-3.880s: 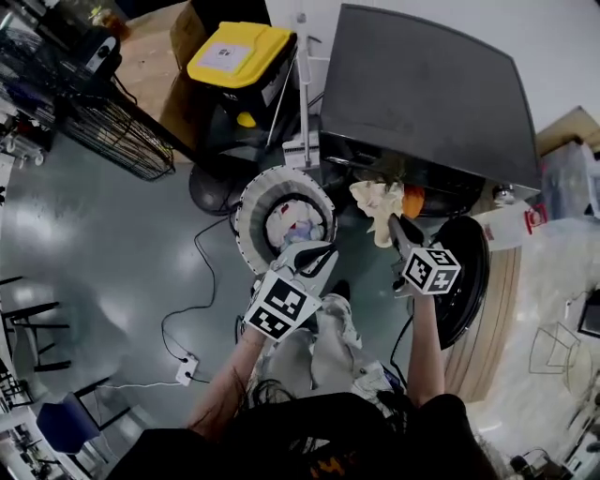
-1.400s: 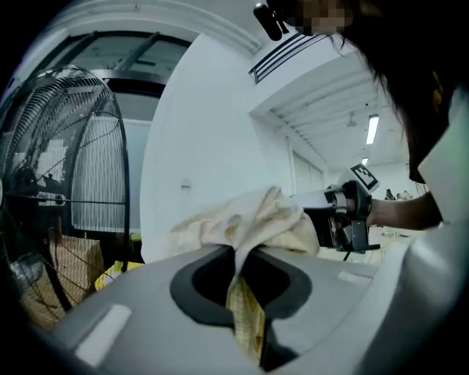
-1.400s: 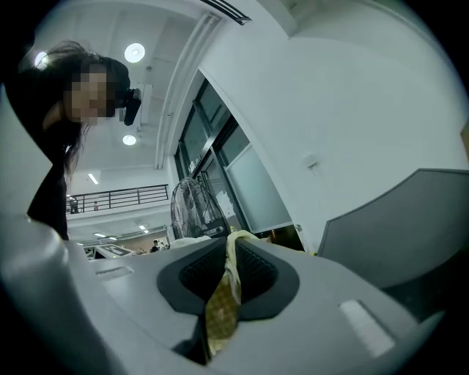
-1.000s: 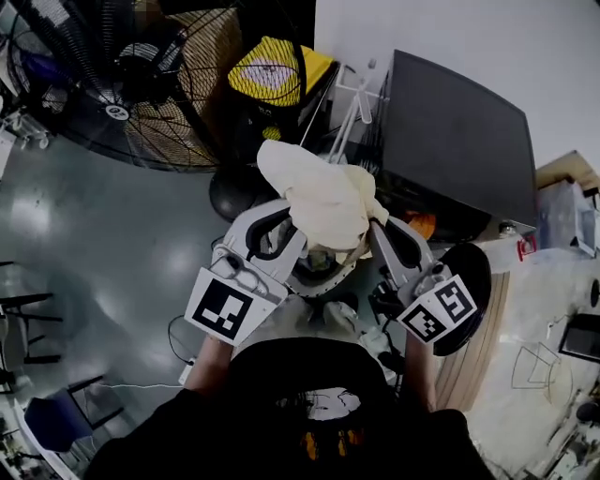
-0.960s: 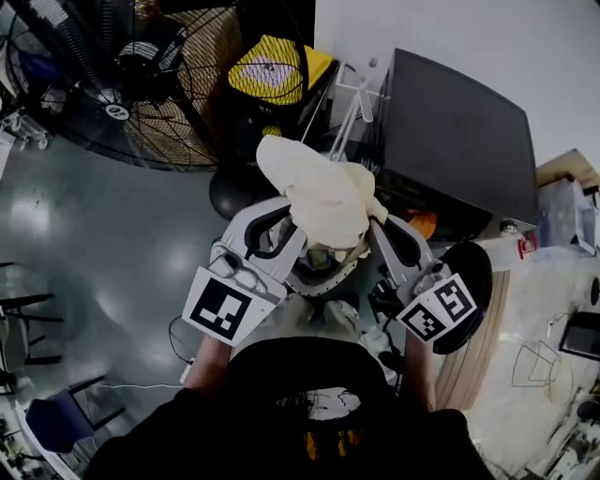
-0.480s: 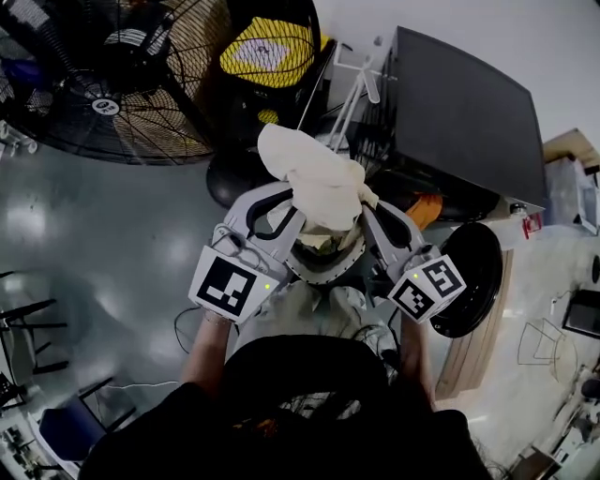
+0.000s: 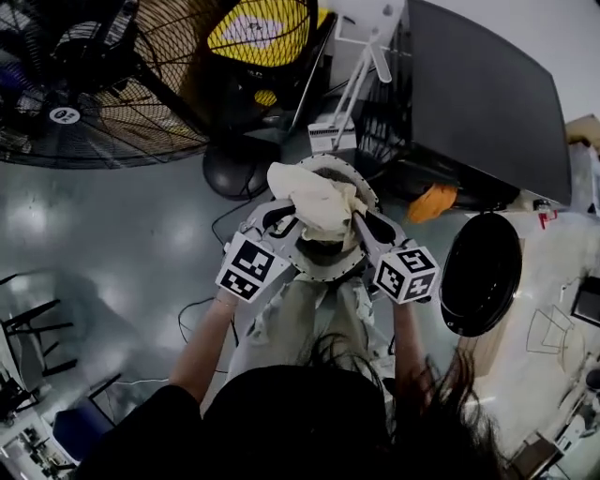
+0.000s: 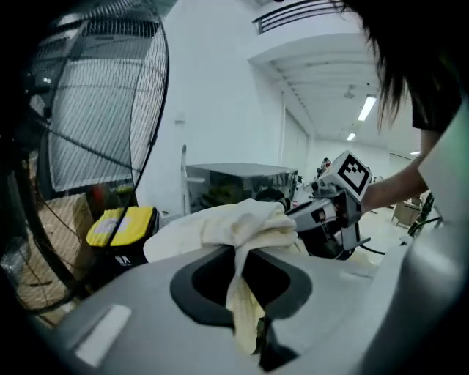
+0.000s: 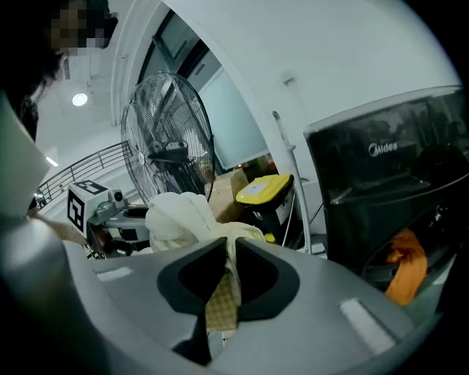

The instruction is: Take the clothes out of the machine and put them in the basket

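the cream cloth [image 7: 314, 199] hangs bunched between the two grippers, right above the mouth of the white basket [image 7: 323, 276], not yet inside it. the left gripper [image 7: 281, 217] has its fingers [image 8: 205, 286] closed on a twisted fold of the cloth, which trails down between them, and the right gripper [image 7: 361, 225] is likewise pinched shut on another fold, a strip of fabric showing between its pads. the cloth looks light, soft and quite limp: it sags and folds wherever it is unsupported, so it should drop and slump into the basket once let go, though a loose corner could well drape over the rim. a bunched fold, as here, seems the surest place to take it, since a single thin edge would likely slip. an orange garment [image 7: 436, 202] lies in the opening of the dark machine [image 7: 487, 94], whose round door [image 7: 481, 286] stands swung open to the right of the basket. there is no desk; the basket stands on a glossy grey floor [image 7: 112, 244], with a large wire-caged fan [image 7: 94, 75] and a yellow-lidded bin [image 7: 262, 28] close behind it and a cable [image 7: 202, 309] running across the floor, so the room is crowded.
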